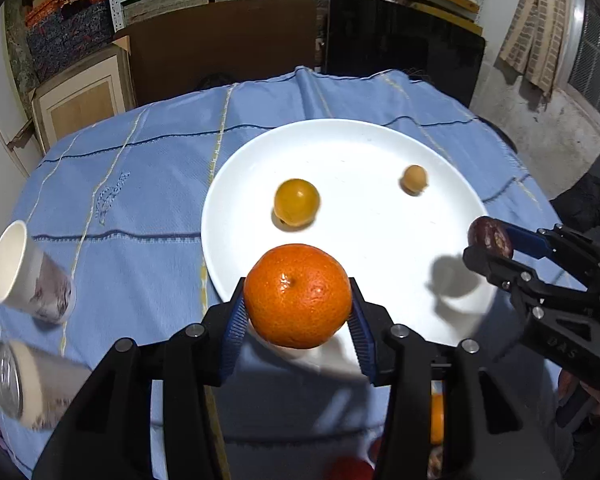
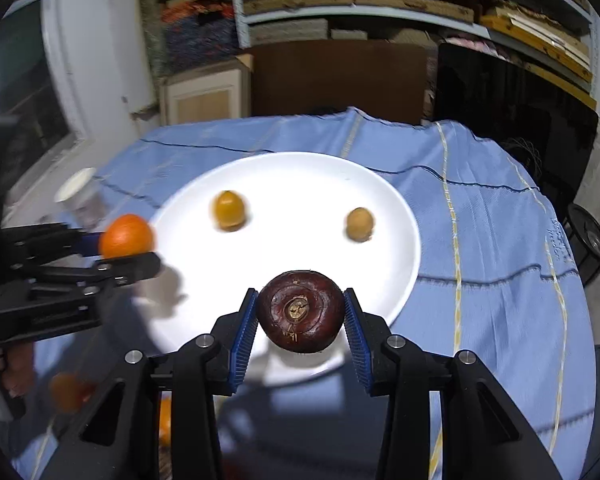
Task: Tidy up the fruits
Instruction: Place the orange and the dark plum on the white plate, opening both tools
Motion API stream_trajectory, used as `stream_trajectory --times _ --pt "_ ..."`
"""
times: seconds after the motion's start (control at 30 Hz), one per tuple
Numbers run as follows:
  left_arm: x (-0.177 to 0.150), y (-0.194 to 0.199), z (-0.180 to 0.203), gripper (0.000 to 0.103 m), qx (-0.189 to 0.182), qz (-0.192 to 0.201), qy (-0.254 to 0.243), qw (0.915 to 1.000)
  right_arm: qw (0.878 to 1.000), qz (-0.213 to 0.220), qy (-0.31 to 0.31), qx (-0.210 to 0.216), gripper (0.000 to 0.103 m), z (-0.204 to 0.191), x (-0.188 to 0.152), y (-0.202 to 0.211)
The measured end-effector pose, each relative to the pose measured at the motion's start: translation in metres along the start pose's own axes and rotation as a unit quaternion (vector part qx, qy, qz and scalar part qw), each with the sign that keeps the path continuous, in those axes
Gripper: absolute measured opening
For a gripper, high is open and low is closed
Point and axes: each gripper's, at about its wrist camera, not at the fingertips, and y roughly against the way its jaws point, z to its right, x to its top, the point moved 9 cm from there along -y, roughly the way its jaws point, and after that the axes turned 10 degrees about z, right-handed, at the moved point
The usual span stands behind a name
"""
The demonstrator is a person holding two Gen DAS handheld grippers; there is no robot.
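Left hand-held gripper (image 1: 298, 312) holds the mandarin (image 1: 297, 295) above near edge of white plate (image 1: 260, 152); right hand-held gripper (image 2: 300, 320) grips dark brown fruit (image 2: 301, 311) over plate's near rim. Yellow fruit (image 1: 296, 202) & small tan fruit (image 1: 414, 179) lie on plate, well apart.

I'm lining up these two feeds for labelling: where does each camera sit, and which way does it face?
Left wrist: rides on the left gripper, looking along its fingers across the white plate; own fingers clamp the orange; the right gripper enters from the right.
Right wrist: rides on the right gripper, facing the same plate; own fingers clamp the dark brown fruit; the left gripper and a hand show at left.
Shared: plate, yellow fruit, small tan fruit, blue cloth, both held fruits.
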Motion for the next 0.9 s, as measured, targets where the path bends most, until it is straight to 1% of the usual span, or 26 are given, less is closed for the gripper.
stream_trajectory --times 0.1,0.17,0.23,0.3,0.4,0.43,0.5,0.53,0.57,0.6,0.67,0.73,0.8,0.83,0.9 --pt "0.008 -0.025 -0.004 0.046 0.009 -0.010 -0.007 0.9999 1.000 0.013 0.010 -0.013 0.043 0.007 0.009 -0.017" --pt "0.012 -0.040 -0.006 0.046 0.013 -0.014 -0.013 0.9997 1.000 0.002 0.003 -0.016 0.043 0.012 0.009 -0.029" --pt "0.014 -0.054 -0.008 0.046 0.018 -0.024 -0.006 0.9995 1.000 -0.008 0.002 -0.029 0.043 0.017 0.010 -0.040" --pt "0.015 -0.059 -0.009 0.046 0.021 -0.025 -0.002 0.9995 0.999 -0.010 0.005 -0.038 0.043 0.021 0.012 -0.047" --pt "0.017 -0.061 -0.009 0.046 0.036 -0.016 -0.012 0.9992 0.999 -0.019 0.008 -0.050 0.043 0.023 0.010 -0.057" --pt "0.016 -0.062 -0.010 0.046 0.042 -0.016 -0.013 0.9989 0.998 -0.021 0.007 -0.059 0.043 0.025 0.008 -0.061" --pt "0.014 -0.065 -0.010 0.046 0.041 -0.023 -0.007 0.9989 0.997 -0.029 0.008 -0.077 0.046 0.028 0.007 -0.067" --pt "0.013 -0.067 -0.010 0.049 0.041 -0.028 -0.002 0.9988 0.996 -0.026 0.007 -0.086 0.052 0.030 0.009 -0.066" --pt "0.013 -0.065 -0.011 0.059 0.045 -0.026 -0.001 0.9986 0.996 -0.019 0.002 -0.091 0.060 0.030 0.012 -0.060" --pt "0.015 -0.059 -0.012 0.064 0.052 -0.018 0.000 0.9985 0.996 -0.005 -0.006 -0.086 0.065 0.028 0.015 -0.050" --pt "0.023 -0.040 -0.012 0.078 0.039 0.010 0.012 0.9991 0.997 0.014 -0.006 -0.081 0.072 0.024 0.020 -0.029" --pt "0.032 -0.016 -0.010 0.085 0.020 0.035 0.024 0.9989 0.996 0.038 -0.006 -0.082 0.076 0.021 0.025 -0.003" --pt "0.038 0.009 -0.009 0.091 0.006 0.056 0.034 0.9978 0.996 0.057 -0.022 -0.065 0.081 0.019 0.024 0.025" --pt "0.039 0.024 -0.009 0.094 -0.001 0.062 0.040 0.9973 0.996 0.063 -0.030 -0.058 0.085 0.019 0.021 0.035" --pt "0.036 0.047 -0.009 0.094 -0.017 0.069 0.049 0.9963 0.995 0.074 -0.045 -0.045 0.088 0.018 0.015 0.060"
